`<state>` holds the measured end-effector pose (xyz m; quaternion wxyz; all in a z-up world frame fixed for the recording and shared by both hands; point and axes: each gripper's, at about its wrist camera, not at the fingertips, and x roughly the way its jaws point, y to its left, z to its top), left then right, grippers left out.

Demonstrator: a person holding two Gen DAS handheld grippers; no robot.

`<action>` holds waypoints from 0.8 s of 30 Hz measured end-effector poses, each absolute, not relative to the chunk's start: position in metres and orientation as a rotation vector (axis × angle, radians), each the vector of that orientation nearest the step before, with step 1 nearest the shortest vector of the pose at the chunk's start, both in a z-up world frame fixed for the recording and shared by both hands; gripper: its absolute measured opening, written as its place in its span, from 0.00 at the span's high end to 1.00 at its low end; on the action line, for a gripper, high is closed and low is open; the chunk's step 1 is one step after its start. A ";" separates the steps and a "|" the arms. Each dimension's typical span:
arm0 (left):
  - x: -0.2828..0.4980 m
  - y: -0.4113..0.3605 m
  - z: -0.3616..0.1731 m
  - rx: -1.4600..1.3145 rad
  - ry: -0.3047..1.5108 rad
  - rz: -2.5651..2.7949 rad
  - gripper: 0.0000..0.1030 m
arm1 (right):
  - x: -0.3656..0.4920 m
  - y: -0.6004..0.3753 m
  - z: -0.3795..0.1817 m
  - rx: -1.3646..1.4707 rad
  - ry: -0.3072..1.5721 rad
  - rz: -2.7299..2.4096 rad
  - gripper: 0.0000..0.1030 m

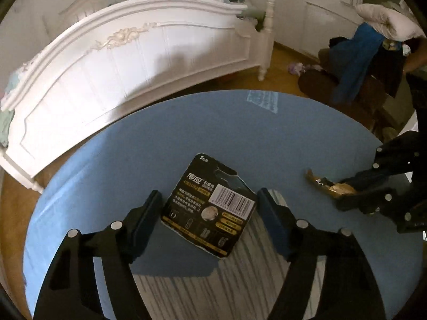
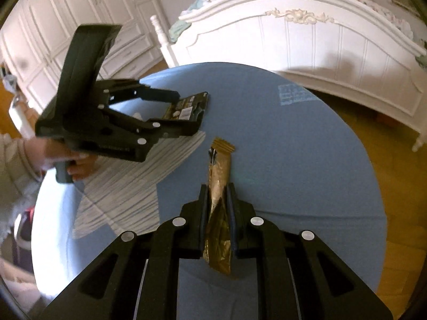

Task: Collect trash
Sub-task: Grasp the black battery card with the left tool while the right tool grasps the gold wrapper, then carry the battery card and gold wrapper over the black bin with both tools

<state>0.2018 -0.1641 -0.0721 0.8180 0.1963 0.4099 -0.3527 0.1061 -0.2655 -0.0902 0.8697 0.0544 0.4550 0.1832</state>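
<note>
The left gripper hung over the round blue table, its two fingers spread wide. Between them lay the black battery card, a flat pack with gold print, a barcode and a coin cell pictured on it. The card sat tilted, one corner near the left finger and its barcode edge just beside the right finger; whether either pad touched it could not be told. Part of the card lay over a grey-streaked patch of the tabletop beneath the gripper. In the right wrist view the same gripper straddled the card from the left, held by a hand.

To the right of that, well apart from the card, the right gripper was pressed together on a gold wrapper. The wrapper ran lengthwise between the fingers, its crimped end jutting out ahead of the tips and its crumpled tail trailing back toward the camera. From the left wrist view the gold wrapper stuck out of the right gripper above the table.

Beyond both grippers stood a white carved bed frame
</note>
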 end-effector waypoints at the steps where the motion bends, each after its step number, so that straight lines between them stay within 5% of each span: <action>1: 0.199 -0.163 -0.071 0.414 0.872 -0.750 0.31 | 0.108 -0.266 -0.089 0.109 0.951 0.381 0.86; 24: 0.052 -0.059 -0.034 -0.005 0.753 -0.586 0.38 | 0.074 -0.264 -0.079 0.359 0.882 0.475 0.86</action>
